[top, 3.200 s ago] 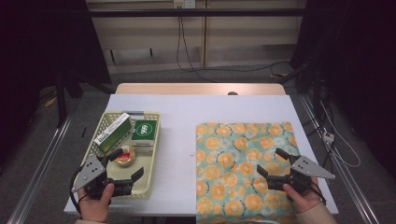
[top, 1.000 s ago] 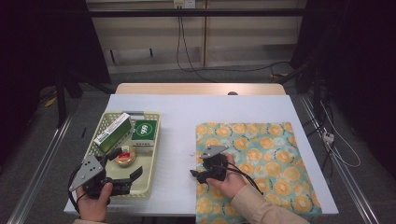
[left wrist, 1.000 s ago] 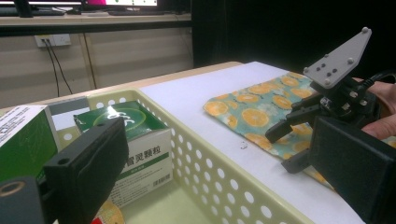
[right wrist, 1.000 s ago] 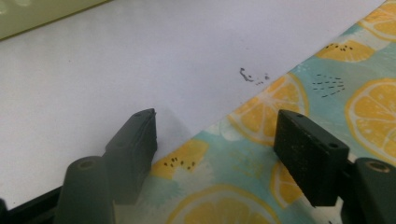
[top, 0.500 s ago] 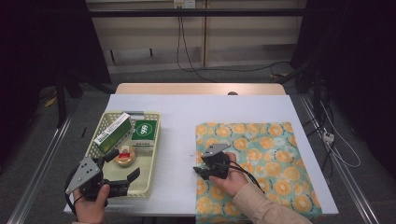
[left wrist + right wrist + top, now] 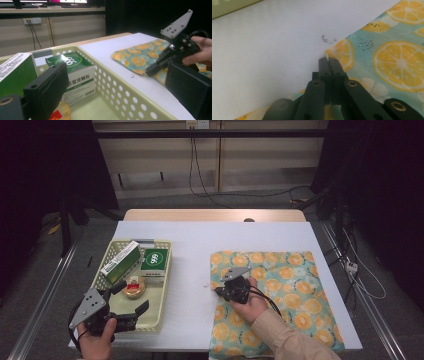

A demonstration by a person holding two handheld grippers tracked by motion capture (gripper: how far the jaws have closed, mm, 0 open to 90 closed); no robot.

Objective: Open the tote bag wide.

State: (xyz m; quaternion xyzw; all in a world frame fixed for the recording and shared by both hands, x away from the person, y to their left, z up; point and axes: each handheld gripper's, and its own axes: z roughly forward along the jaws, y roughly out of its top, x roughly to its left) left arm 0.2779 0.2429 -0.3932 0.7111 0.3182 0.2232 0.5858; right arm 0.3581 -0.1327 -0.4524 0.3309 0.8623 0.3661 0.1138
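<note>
Where jaws meet, cloth (image 6: 387,57) edge under right hand-held gripper (image 6: 329,60).

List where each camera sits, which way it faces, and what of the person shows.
High view: above the near side, facing forward and down on the table; forearms, both hands.
Left gripper view: on the left gripper, over the basket; the other hand.
Right gripper view: on the right gripper, at the cloth edge.
Shared: the cloth.
</note>
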